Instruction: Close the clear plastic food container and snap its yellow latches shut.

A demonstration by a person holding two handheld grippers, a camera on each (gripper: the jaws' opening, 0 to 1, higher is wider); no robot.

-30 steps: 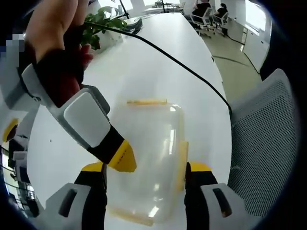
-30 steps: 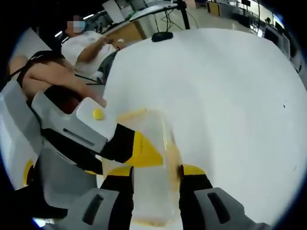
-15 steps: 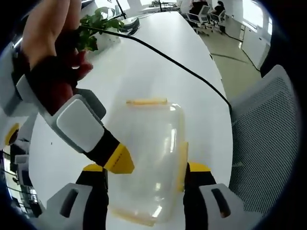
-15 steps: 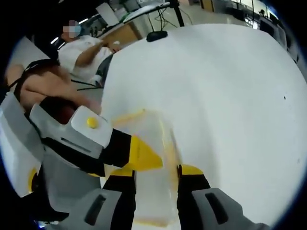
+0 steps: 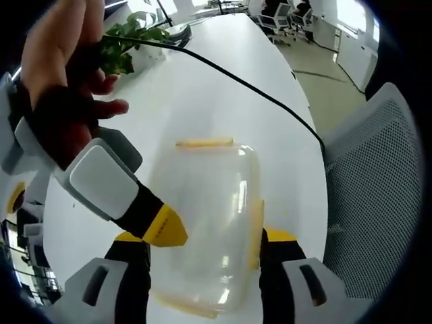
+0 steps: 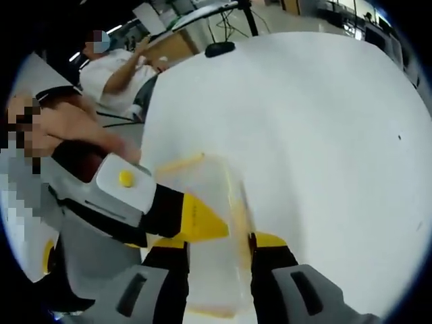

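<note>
The clear plastic container (image 5: 209, 216) lies lid-down-flat on the white table (image 5: 202, 88), its lid on. Yellow latches show at its far end (image 5: 204, 143) and right side (image 5: 256, 223). My left gripper (image 5: 206, 236) has one jaw against each long side of the container. My right gripper (image 5: 162, 226) comes in from the upper left, its yellow tip against the container's left edge. In the right gripper view the container (image 6: 216, 229) fills the gap between my right gripper (image 6: 217, 241) jaws, with the left gripper (image 6: 199, 219) tip beside it. Latches (image 6: 181, 163) show yellow.
A black cable (image 5: 256, 94) crosses the table beyond the container. A potted plant (image 5: 135, 37) stands at the far left. A grey mesh chair (image 5: 371, 196) is close on the right. A seated person (image 6: 118, 64) and a black round base (image 6: 221, 48) are at the table's far edge.
The hand on the right gripper has shifted and its fingers have spread a little. The container stays between both pairs of jaws.
</note>
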